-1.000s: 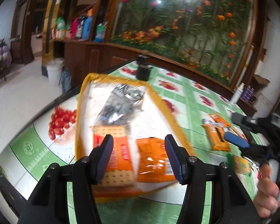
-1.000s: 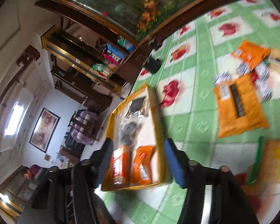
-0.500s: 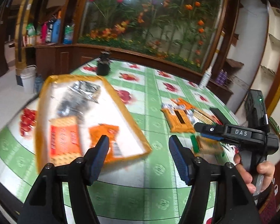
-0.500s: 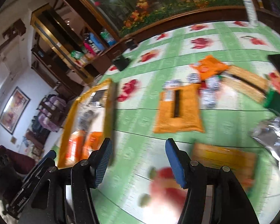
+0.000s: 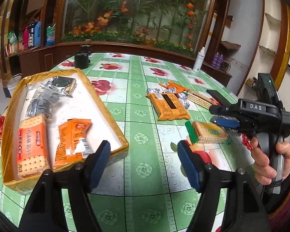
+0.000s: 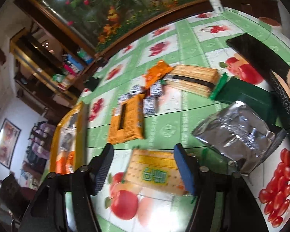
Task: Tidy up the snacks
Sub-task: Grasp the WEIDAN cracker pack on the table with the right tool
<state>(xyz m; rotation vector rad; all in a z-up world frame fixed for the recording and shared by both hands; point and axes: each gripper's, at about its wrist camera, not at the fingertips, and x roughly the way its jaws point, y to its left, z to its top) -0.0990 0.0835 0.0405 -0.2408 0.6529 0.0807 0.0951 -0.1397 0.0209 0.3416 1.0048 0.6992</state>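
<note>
The right gripper hangs open over a yellow cracker pack on the table. The left gripper is open and empty beside the tray.

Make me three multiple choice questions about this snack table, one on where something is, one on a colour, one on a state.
1. Where is the orange cracker pack?
A. in the tray
B. on the shelf
C. on the floor

2. What colour is the end of the yellow biscuit pack?
A. blue
B. green
C. white

3. How is the right tool?
A. shut on a pack
B. shut, empty
C. open, over the yellow pack

Answers: 1 A, it lies inside the tray walls. 2 B, the wrapper's near end is green. 3 C, its blue pads stand apart with the pack between them.
</note>
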